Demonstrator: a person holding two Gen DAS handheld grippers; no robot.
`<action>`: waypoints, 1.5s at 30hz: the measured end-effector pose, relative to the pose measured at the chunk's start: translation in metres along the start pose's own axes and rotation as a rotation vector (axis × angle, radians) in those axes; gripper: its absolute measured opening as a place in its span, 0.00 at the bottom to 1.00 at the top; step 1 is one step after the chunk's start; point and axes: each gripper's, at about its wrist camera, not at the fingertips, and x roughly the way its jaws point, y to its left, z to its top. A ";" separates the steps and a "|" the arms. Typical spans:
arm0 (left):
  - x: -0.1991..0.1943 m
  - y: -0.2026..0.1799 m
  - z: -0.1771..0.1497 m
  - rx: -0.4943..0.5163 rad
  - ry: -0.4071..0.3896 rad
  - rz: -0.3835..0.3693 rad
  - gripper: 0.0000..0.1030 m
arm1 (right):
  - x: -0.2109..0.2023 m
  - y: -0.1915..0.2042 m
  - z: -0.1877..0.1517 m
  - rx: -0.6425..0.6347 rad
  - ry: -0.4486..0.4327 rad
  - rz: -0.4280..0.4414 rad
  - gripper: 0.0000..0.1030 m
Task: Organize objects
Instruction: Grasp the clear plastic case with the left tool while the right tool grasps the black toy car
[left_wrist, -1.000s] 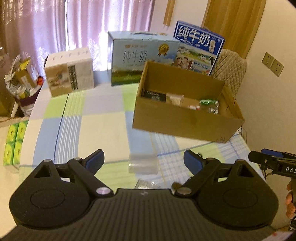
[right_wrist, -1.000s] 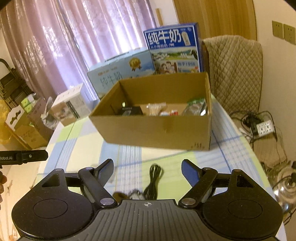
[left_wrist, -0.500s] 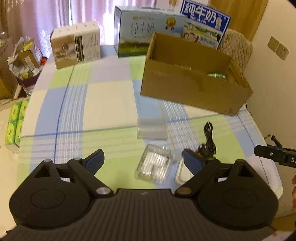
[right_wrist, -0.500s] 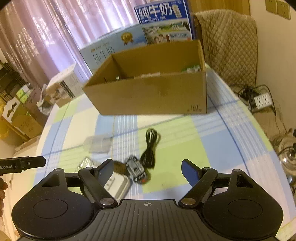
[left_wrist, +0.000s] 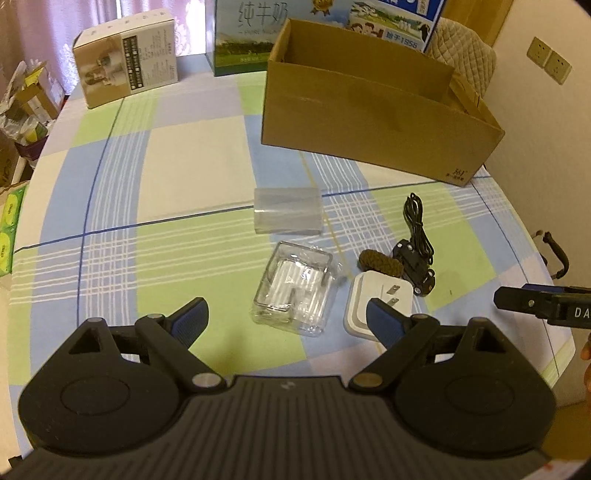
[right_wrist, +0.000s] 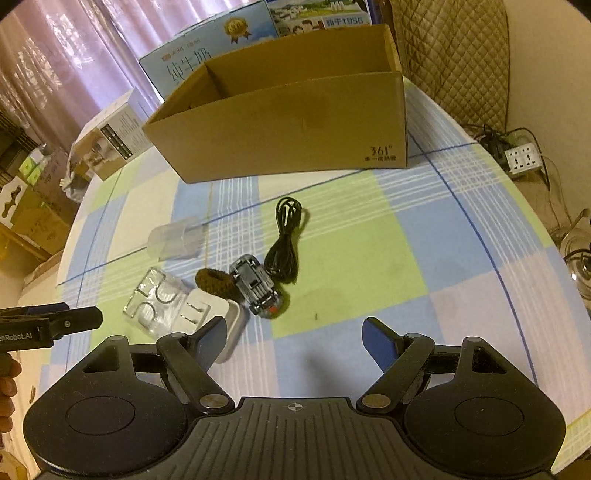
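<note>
Tablecloth (left_wrist: 192, 173): clear tray (left_wrist: 295, 288) beyond left hand-held gripper (left_wrist: 286, 317)

Each gripper is matte black with a ribbed centre plate, two round domed housings and silver pivot screws. The left gripper (left_wrist: 288, 314) and right gripper (right_wrist: 293, 334) both carry blue ribbed fingertip pads (left_wrist: 190, 319). White lettering marks the side bar (right_wrist: 22, 336).

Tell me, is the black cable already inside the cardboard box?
No, the black cable lies coiled on the checked tablecloth, in front of the cardboard box.
</note>
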 end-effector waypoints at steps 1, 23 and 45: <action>0.003 -0.001 0.000 0.004 0.002 0.000 0.88 | 0.001 -0.001 0.000 0.003 0.003 -0.002 0.75; 0.072 -0.012 0.024 0.082 0.035 0.005 0.86 | 0.025 -0.033 0.010 0.093 0.046 -0.052 0.75; 0.093 0.007 0.017 0.081 0.052 0.015 0.50 | 0.044 -0.019 0.019 0.006 0.067 -0.004 0.75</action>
